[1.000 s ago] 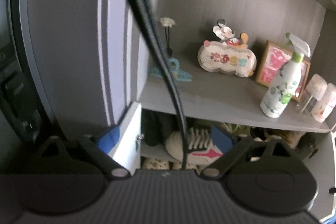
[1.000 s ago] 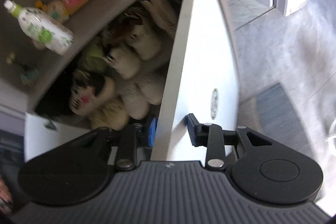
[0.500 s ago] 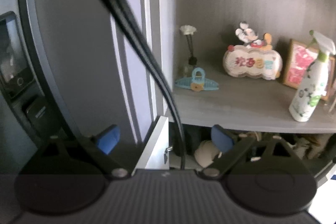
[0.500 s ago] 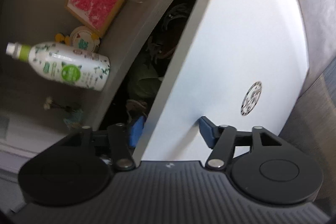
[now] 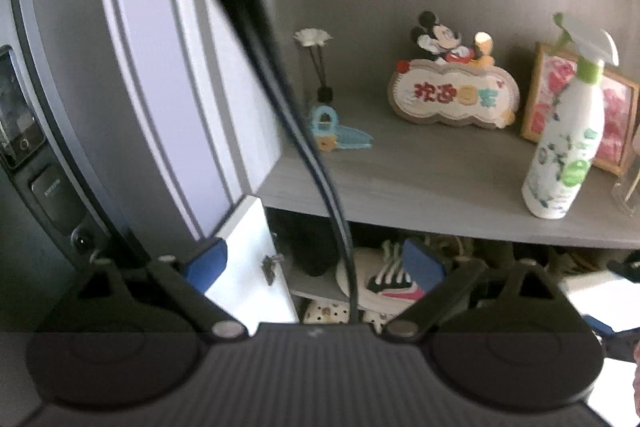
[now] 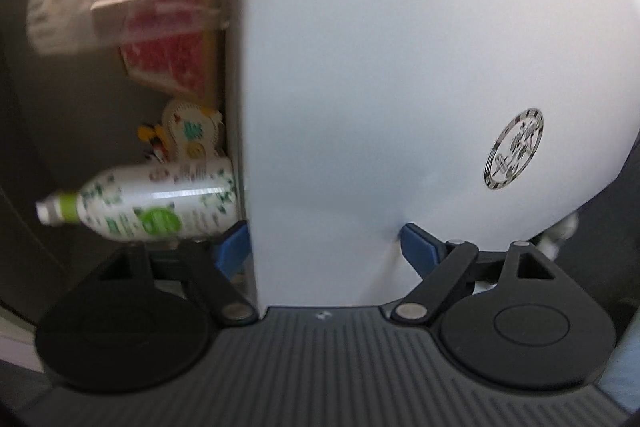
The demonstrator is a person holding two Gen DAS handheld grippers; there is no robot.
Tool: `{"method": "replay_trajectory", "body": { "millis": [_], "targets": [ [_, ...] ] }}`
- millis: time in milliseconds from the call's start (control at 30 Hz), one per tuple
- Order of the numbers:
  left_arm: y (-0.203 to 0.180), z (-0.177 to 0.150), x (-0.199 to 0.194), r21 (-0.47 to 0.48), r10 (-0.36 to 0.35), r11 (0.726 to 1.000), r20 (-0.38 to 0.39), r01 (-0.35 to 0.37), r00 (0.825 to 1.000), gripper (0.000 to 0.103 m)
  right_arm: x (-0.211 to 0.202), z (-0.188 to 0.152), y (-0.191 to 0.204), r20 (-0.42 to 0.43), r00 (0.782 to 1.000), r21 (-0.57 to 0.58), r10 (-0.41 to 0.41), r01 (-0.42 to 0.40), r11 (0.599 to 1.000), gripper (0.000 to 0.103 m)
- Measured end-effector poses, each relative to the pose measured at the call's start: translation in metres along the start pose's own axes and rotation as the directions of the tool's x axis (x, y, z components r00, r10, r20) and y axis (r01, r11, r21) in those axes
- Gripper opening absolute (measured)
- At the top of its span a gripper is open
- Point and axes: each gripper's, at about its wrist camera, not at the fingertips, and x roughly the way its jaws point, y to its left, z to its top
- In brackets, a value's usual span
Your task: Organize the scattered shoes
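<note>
White cabinet door [image 6: 400,67] fills most of my right wrist view; my right gripper [image 6: 324,247] straddles its edge, one blue pad [image 6: 232,247] on the inner side, the other [image 6: 420,247] on the outer face. Jaws are spread, with a gap between the outer pad and the panel, so I'd call it bracketing the door, not clamping it. Door edge runs straight up from the gripper, so any swing goes sideways across my fingers. Shoes are only visible from the left wrist: a white sneaker [image 5: 384,279] with black stripes and a pink band sits on the lower shelf under the grey shelf board [image 5: 440,187], dead ahead between and slightly below the pads of my left gripper [image 5: 316,263]. Its long axis looks roughly left-right across my view, though the far end is hidden behind the pad. Left jaws are open and hold nothing. A second white door [image 5: 248,247] stands ajar just beside the left pad. Black cable [image 5: 320,163] hangs in front of the sneaker. Left hand looks nearer the shoes; right is tied up with the door.
</note>
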Motion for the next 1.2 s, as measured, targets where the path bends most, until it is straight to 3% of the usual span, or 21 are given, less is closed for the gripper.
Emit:
{"method": "replay_trajectory", "body": {
  "millis": [167,267,367,433,467,567,667,733,767,800,833,867,900,933,967,1000,1067,1133,1167,1200],
  "targets": [
    [-0.028,-0.005,-0.011,0.01,-0.008,1.0,-0.002,0.008,1.0,0.096,0.013,0.017,-0.002,-0.042,0.998,0.038,0.038,-0.036,0.999,0.087],
    [-0.042,-0.009,-0.021,0.036,-0.047,0.998,0.019,0.046,0.999,0.096,0.018,0.025,-0.003,-0.086,0.995,0.048,0.051,-0.047,0.998,0.086],
    [-0.055,-0.014,-0.035,0.083,-0.102,0.992,0.045,0.098,0.994,0.096,0.016,0.028,0.009,-0.186,0.982,-0.089,0.037,-0.054,0.995,0.085],
    [-0.062,-0.019,-0.043,0.119,-0.138,0.984,0.051,0.131,0.989,0.096,0.014,0.023,0.022,-0.306,0.952,-0.21,-0.013,-0.054,0.976,0.085],
    [-0.066,-0.021,-0.046,0.138,-0.155,0.979,0.049,0.147,0.987,0.096,0.013,0.02,0.027,-0.327,0.945,-0.24,-0.024,-0.058,0.969,0.085],
    [-0.077,-0.029,-0.056,0.202,-0.182,0.964,0.042,0.17,0.982,0.097,0.008,-0.003,0.069,-0.457,0.889,-0.42,-0.025,-0.191,0.887,0.085],
    [-0.086,-0.035,-0.062,0.242,-0.199,0.952,0.026,0.187,0.98,0.097,0.009,-0.029,0.133,-0.572,0.82,-0.571,0.012,-0.409,0.712,0.085],
    [-0.09,-0.039,-0.065,0.258,-0.21,0.945,0.012,0.2,0.978,0.097,0.012,-0.059,0.187,-0.684,0.729,-0.633,-0.004,-0.591,0.5,0.085],
    [-0.092,-0.041,-0.066,0.266,-0.215,0.942,0.005,0.206,0.977,0.097,0.013,-0.066,0.197,-0.709,0.705,-0.637,-0.023,-0.626,0.451,0.085],
    [-0.094,-0.043,-0.067,0.273,-0.22,0.938,-0.002,0.212,0.976,0.097,0.017,-0.088,0.219,-0.76,0.642,-0.634,-0.095,-0.702,0.324,0.085],
    [-0.096,-0.045,-0.069,0.281,-0.225,0.935,-0.009,0.218,0.974,0.097,0.016,-0.103,0.226,-0.781,0.606,-0.623,-0.15,-0.745,0.237,0.083],
    [-0.098,-0.047,-0.07,0.289,-0.23,0.931,-0.016,0.224,0.973,0.097,0.02,-0.11,0.231,-0.791,0.586,-0.612,-0.177,-0.765,0.202,0.077],
    [-0.101,-0.049,-0.071,0.299,-0.23,0.927,-0.024,0.226,0.973,0.097,0.026,-0.125,0.239,-0.814,0.531,-0.57,-0.235,-0.809,0.145,0.076],
    [-0.103,-0.052,-0.072,0.311,-0.231,0.923,-0.03,0.228,0.973,0.097,0.029,-0.133,0.241,-0.83,0.497,-0.539,-0.254,-0.832,0.135,0.075],
    [-0.105,-0.055,-0.073,0.323,-0.232,0.918,-0.035,0.231,0.972,0.097,0.03,-0.136,0.243,-0.837,0.482,-0.526,-0.258,-0.839,0.138,0.073],
    [-0.106,-0.058,-0.074,0.336,-0.233,0.913,-0.04,0.233,0.972,0.097,0.037,-0.143,0.244,-0.85,0.447,-0.499,-0.278,-0.853,0.152,0.071],
    [-0.107,-0.063,-0.077,0.341,-0.238,0.909,-0.047,0.239,0.97,0.097,0.047,-0.148,0.242,-0.854,0.419,-0.478,-0.309,-0.866,0.146,0.068],
    [-0.106,-0.069,-0.081,0.327,-0.222,0.917,-0.058,0.229,0.973,0.097,0.056,-0.157,0.239,-0.871,0.356,-0.426,-0.338,-0.89,0.161,0.061],
    [-0.103,-0.072,-0.083,0.32,-0.213,0.921,-0.061,0.221,0.975,0.097,0.054,-0.161,0.235,-0.877,0.342,-0.414,-0.337,-0.895,0.169,0.052],
    [-0.101,-0.074,-0.085,0.314,-0.204,0.925,-0.063,0.214,0.977,0.097,0.054,-0.166,0.231,-0.896,0.308,-0.382,-0.32,-0.903,0.197,0.04]
  ]
}}
